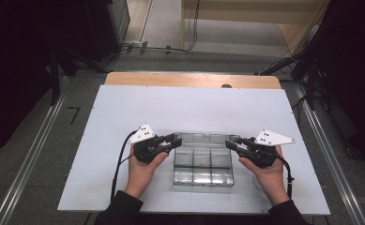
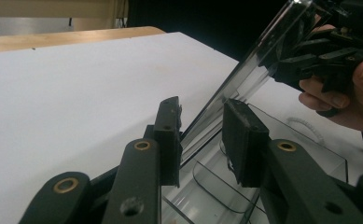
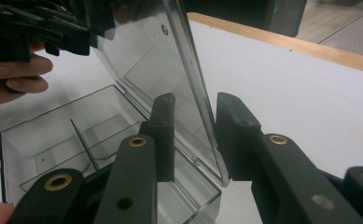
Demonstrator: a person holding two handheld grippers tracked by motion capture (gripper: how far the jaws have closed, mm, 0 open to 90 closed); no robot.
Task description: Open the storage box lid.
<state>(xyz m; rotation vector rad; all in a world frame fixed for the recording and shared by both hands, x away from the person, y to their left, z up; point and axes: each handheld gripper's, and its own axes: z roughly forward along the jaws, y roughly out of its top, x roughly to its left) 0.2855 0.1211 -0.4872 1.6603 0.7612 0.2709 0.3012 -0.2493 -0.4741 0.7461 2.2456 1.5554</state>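
- On the left, my left gripper [image 1: 172, 139] reaches the left end of the raised lid [image 1: 201, 138]; its fingers [image 2: 169, 140] straddle that edge, narrow, one touching; whether both press I cannot tell.
- At centre, near me on the white bench [image 1: 189, 105], sits the clear plastic compartment box [image 1: 202, 168], lid up at its far side.
- On the right, my right gripper [image 1: 230, 142] meets the lid's right end; its fingers [image 3: 163, 135] stand narrow around the edge, with gaps showing.
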